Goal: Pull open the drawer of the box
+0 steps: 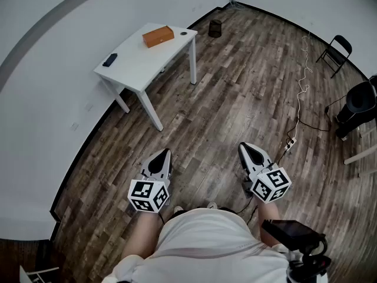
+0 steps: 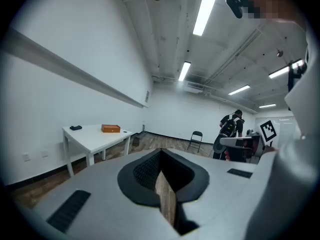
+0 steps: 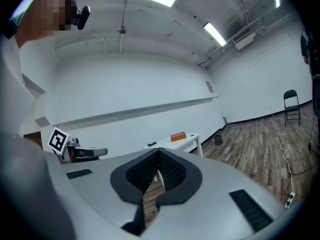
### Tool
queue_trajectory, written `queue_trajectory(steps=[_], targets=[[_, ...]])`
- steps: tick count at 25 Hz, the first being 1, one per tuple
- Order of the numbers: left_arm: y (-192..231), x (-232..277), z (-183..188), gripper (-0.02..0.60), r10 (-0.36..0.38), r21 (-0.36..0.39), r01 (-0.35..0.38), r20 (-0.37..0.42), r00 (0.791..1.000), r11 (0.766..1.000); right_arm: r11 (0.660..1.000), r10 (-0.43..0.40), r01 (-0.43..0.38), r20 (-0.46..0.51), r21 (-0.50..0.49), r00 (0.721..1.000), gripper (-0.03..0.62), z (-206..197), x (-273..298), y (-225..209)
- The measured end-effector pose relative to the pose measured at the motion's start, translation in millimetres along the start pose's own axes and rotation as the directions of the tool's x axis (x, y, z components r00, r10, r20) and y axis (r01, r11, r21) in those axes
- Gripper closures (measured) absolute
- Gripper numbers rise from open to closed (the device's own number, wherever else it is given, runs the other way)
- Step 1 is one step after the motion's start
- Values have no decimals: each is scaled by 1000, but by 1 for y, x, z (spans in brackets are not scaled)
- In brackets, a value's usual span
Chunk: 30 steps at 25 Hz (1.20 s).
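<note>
- The box (image 1: 158, 36) is on the white worktop (image 1: 138, 69), well ahead and off to your left, its long side lying across your view. Your left gripper (image 1: 164, 153) is nearer.
- Both jaws are closed on nothing, right gripper (image 1: 244, 148) too.
- Open wood floor (image 1: 235, 99) in between; the drawer front is too far off to make out.

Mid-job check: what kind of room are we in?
Probably a sparse lab or office room: wood-plank floor, bare white walls, one white rectangular table holding a flat orange box, and a black folding chair.
</note>
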State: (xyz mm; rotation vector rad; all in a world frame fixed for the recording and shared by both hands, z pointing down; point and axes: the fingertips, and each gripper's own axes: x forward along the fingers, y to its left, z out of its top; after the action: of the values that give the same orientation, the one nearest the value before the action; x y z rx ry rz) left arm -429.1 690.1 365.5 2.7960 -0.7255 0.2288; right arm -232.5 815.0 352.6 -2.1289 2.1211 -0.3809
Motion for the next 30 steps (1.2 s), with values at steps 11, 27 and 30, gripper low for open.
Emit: queue_trajectory(steps=[11, 27, 30], targets=[[-23, 35, -8, 571, 90, 9, -90, -6, 996, 996, 996, 10, -10, -2, 91, 1000, 595, -13, -3, -77], [2, 144, 5, 571, 36, -3, -36, -13, 999, 999, 991, -92, 94, -16, 90, 996, 595, -4, 34, -153], [9, 167, 14, 571, 19, 3, -19, -19, 1000, 1000, 987, -118, 119, -22, 105, 993, 595, -2, 46, -168]])
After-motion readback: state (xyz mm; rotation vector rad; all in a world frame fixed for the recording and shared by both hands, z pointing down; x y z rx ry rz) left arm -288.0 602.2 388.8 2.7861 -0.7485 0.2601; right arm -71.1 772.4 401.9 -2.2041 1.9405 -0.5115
